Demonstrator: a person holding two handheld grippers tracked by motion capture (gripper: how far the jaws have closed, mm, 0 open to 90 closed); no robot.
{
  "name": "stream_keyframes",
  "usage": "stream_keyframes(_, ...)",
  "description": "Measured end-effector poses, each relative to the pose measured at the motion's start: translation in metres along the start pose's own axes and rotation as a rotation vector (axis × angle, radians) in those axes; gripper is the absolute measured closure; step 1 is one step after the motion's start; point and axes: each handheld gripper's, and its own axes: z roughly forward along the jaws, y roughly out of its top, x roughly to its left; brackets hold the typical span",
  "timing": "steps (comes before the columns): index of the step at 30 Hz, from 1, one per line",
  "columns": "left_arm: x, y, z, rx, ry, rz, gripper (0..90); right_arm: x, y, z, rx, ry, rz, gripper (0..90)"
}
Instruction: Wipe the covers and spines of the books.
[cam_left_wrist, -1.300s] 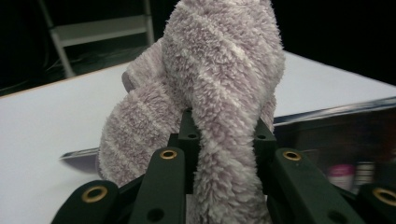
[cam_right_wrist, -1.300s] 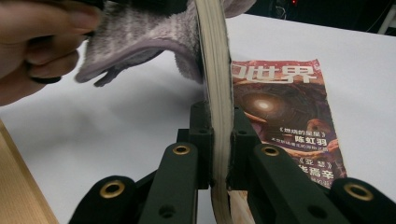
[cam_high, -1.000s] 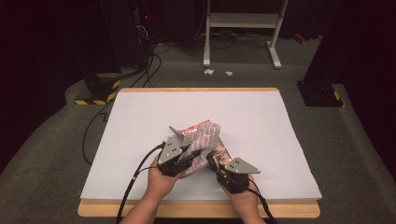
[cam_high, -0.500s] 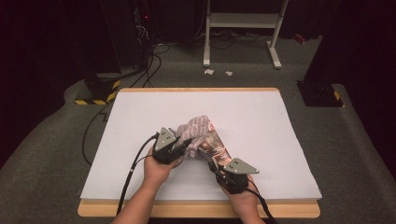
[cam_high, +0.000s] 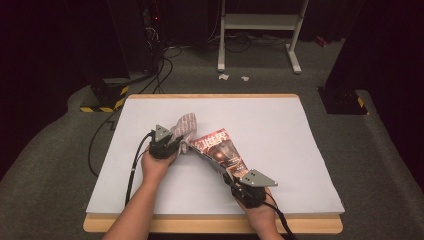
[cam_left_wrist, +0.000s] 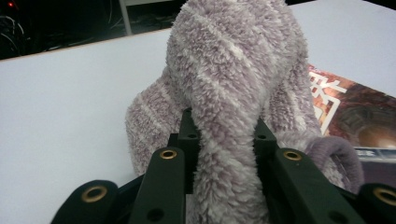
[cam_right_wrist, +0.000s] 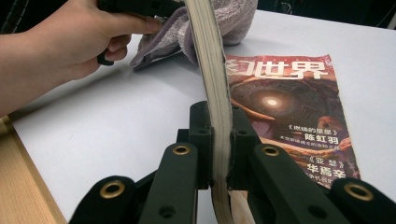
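Clamping the near edge of a thin glossy magazine with a reddish illustrated cover (cam_high: 222, 150), the right gripper (cam_high: 239, 178) has its jaws shut tight on the stacked page edges, so the cover stands lifted on that side while the far part lies flat on the white table sheet (cam_high: 280, 130). To the left of the magazine and touching its upper left corner, the left gripper (cam_high: 173, 143) is closed on a fluffy mauve sock with pale stripes (cam_high: 184, 126), the pile bulging out on both sides of the jaws. I'd judge the sock light, soft and shapeless, sure to droop from wherever it is pinched, so a bite on a bunched fold, as here, holds best. The magazine looks light but floppy and slick; gripped by one edge it bends, and a hold near the spine would keep it steadier.
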Motion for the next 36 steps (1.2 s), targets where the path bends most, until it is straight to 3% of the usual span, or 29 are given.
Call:
stream_keyframes(4,-0.009,0.002,-0.004,-0.011,-0.023,0.011,73.4,0.000,0.000,0.000,-0.002,0.000,0.000,83.9)
stream_keyframes(8,-0.024,0.006,-0.014,-0.042,-0.074,0.033,73.4,0.000,0.000,-0.001,-0.006,-0.003,0.000,83.9)
stream_keyframes(16,-0.081,0.017,-0.048,-0.119,-0.206,0.096,73.4,0.002,0.000,-0.001,-0.006,-0.007,0.000,83.9)
stream_keyframes(25,-0.133,0.029,-0.077,-0.167,-0.292,0.169,73.4,0.002,0.000,-0.001,-0.013,-0.009,0.001,84.0)
stream_keyframes(30,-0.145,0.032,-0.083,-0.175,-0.318,0.167,73.3,0.001,-0.001,-0.001,-0.014,-0.009,0.001,83.9)
stream_keyframes(36,-0.148,0.032,-0.082,-0.176,-0.305,0.182,73.2,0.001,-0.001,0.000,-0.011,-0.009,0.001,84.0)
